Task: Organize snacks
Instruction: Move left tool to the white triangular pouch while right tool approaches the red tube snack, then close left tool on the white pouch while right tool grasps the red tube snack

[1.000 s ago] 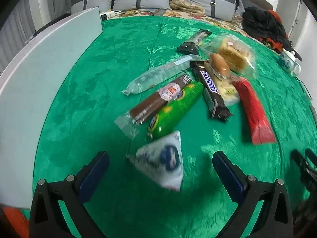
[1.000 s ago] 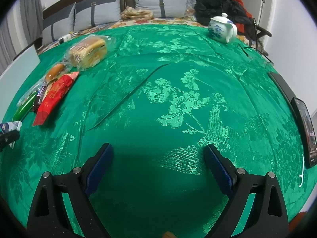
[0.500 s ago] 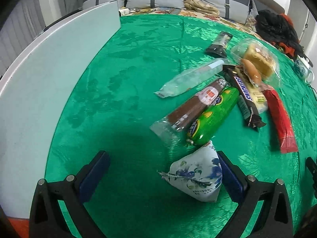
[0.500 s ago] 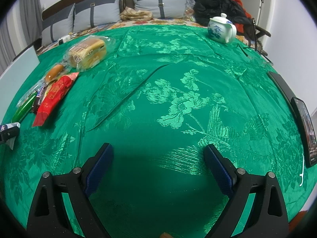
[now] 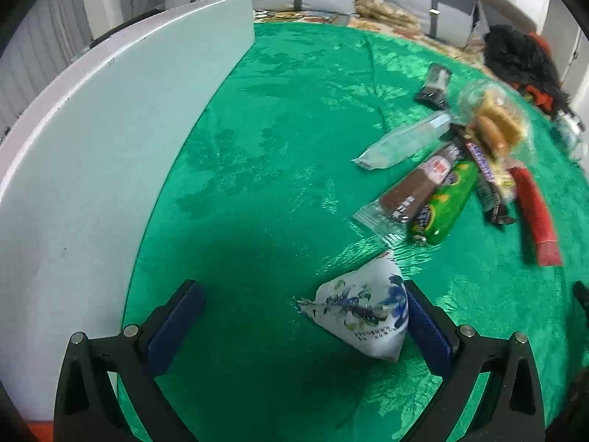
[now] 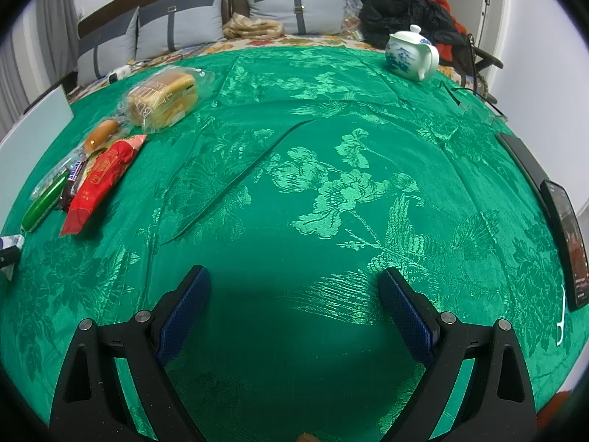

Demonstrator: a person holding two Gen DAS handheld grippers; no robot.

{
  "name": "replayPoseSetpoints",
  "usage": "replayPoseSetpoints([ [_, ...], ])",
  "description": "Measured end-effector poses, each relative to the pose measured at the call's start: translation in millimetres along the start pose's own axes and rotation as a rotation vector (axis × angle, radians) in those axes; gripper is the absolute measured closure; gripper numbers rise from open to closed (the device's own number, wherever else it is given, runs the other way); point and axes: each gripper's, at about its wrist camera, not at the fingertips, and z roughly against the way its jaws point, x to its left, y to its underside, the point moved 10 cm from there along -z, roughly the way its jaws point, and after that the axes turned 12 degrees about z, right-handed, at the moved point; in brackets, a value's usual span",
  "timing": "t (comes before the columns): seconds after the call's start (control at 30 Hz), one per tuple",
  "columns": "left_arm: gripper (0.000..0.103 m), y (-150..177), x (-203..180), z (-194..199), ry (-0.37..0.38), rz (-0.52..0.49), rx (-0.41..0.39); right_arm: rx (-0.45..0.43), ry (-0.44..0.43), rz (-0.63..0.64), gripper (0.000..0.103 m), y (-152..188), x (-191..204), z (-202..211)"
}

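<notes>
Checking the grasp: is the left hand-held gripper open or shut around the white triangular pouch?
Open. The left hand-held gripper is spread wide; the white triangular pouch lies against its right finger only.

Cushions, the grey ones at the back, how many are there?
3, in the right wrist view, in a row along the headboard behind the table: the left cushion, the middle cushion, the right cushion. A fourth may hide behind the black clothes.

"SNICKERS" — on the dark chocolate bar wrapper (image 6: 74, 174)
</notes>
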Motion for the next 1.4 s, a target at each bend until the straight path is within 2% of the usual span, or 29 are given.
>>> replayPoseSetpoints([
  [0.1, 0.0, -0.5, -11.1, 6.1, 0.064, -0.041, -0.006, 0.0, 0.0, 0.0, 0.007, 0.2, 0.1, 0.1],
  [0.17, 0.001, 1.1, -22.6, 7.7, 0.08, -0.097, -0.007, 0.0, 0.0, 0.0, 0.007, 0.3, 0.1, 0.1],
  [0.2, 0.005, 3.0, -27.8, 7.4, 0.077, -0.128, -0.008, 0.0, 0.0, 0.0, 0.007, 0.2, 0.1, 0.1],
  [0.23, 0.01, 5.6, -31.7, 6.6, 0.071, -0.155, -0.007, 0.0, 0.0, 0.0, 0.007, 0.3, 0.1, 0.1],
  [0.27, 0.03, 8.2, -34.7, 5.2, 0.065, -0.171, 0.001, 0.0, 0.0, 0.0, 0.007, 0.4, 0.2, 0.1],
  [0.33, 0.051, 10.0, -37.3, 8.5, 0.059, -0.186, -0.018, 0.0, -0.001, 0.001, 0.007, 0.4, 0.5, 0.1],
  [0.4, 0.059, 10.9, -37.0, 12.9, 0.077, -0.16, -0.014, 0.011, -0.013, 0.01, 0.008, 0.3, 1.3, 0.7],
  [0.43, 0.06, 11.5, -36.1, 14.2, 0.081, -0.151, -0.014, 0.029, -0.024, 0.018, 0.008, 0.9, 2.0, 1.4],
  [0.5, 0.061, 14.5, -32.6, 18.3, 0.099, -0.124, -0.022, 0.074, -0.104, -0.029, 0.01, -0.2, 9.3, 8.2],
  [0.57, 0.061, 15.7, -32.1, 18.5, 0.108, -0.113, -0.031, 0.056, -0.253, -0.124, 0.01, -12.9, 27.7, 17.1],
  [0.63, 0.061, 17.6, -32.3, 19.5, 0.116, -0.112, -0.033, 0.08, -0.37, -0.102, 0.011, -38.6, 66.3, 15.8],
  [0.7, 0.061, 18.3, -31.8, 21.0, 0.127, -0.109, -0.029, 0.086, -0.394, -0.044, 0.015, -65.0, 95.9, 9.8],
  [0.8, 0.061, 18.8, -27.8, 25.0, 0.138, -0.099, -0.03, 0.141, -0.389, 0.057, 0.039, -96.8, 138.3, -11.2],
  [0.87, 0.061, 18.2, -23.9, 27.9, 0.147, -0.088, -0.032, 0.211, -0.384, 0.105, 0.039, -101.9, 158.3, -29.3],
  [0.9, 0.062, 17.6, -22.4, 28.8, 0.151, -0.082, -0.032, 0.242, -0.377, 0.124, 0.047, -102.2, 166.3, -37.9],
  [0.93, 0.062, 16.4, -21.0, 29.8, 0.155, -0.076, -0.033, 0.26, -0.366, 0.139, 0.064, -100.0, 170.4, -41.6],
  [1.0, 0.062, 15.6, -18.8, 33.5, 0.17, -0.064, -0.038, 0.26, -0.327, 0.151, 0.082, -100.4, 166.1, -41.2],
  [1.1, 0.062, 15.0, -20.3, 37.8, 0.196, -0.055, -0.043, 0.254, -0.363, 0.102, 0.088, -92.6, 155.3, -30.3],
  [1.3, 0.062, 14.9, -30.5, 43.9, 0.252, -0.037, -0.034, 0.18, -0.452, -0.036, 0.088, -79.6, 125.2, 8.2],
  [1.4, 0.062, 13.8, -33.8, 50.5, 0.275, -0.027, -0.033, 0.162, -0.503, -0.103, 0.088, -74.6, 120.1, 14.4],
])
